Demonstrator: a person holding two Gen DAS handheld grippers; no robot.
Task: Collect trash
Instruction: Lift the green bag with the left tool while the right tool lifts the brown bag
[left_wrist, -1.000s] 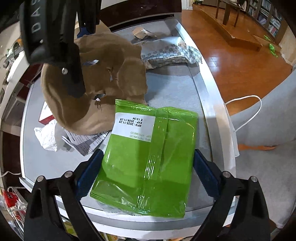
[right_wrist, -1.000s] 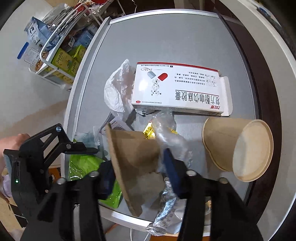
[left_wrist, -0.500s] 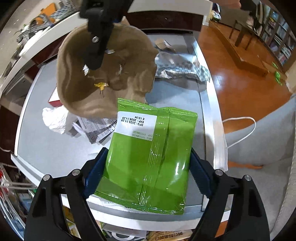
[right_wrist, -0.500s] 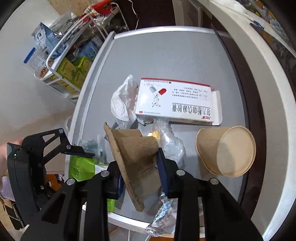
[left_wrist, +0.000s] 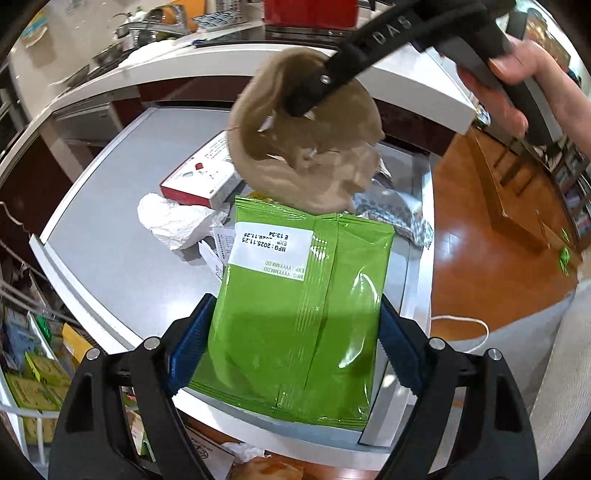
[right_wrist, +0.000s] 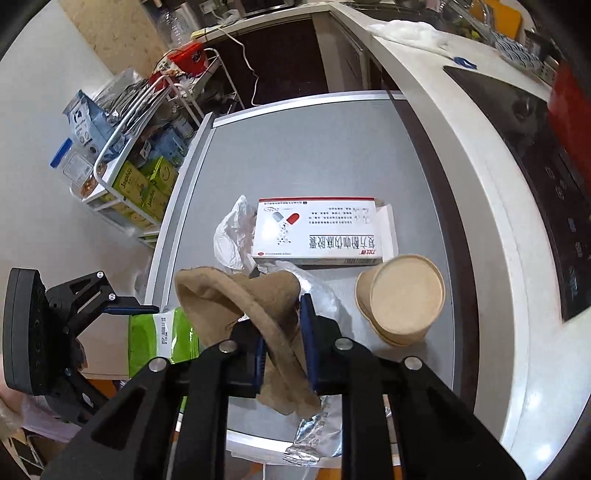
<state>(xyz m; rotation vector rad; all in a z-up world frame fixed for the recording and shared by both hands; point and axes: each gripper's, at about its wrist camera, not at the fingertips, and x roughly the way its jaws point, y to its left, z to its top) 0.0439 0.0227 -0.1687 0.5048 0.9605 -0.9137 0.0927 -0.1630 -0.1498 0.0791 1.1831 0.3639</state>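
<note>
Grey table (right_wrist: 295, 147), medicine box (right_wrist: 325, 230), crumpled white plastic (right_wrist: 231, 240), tipped paper cup (right_wrist: 402, 295), silver foil wrapper (left_wrist: 399, 218)

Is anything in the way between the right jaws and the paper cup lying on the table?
Yes. The right gripper is already shut on a crumpled brown paper piece, filling its jaws. The paper cup lies uncovered just to its right.
</note>
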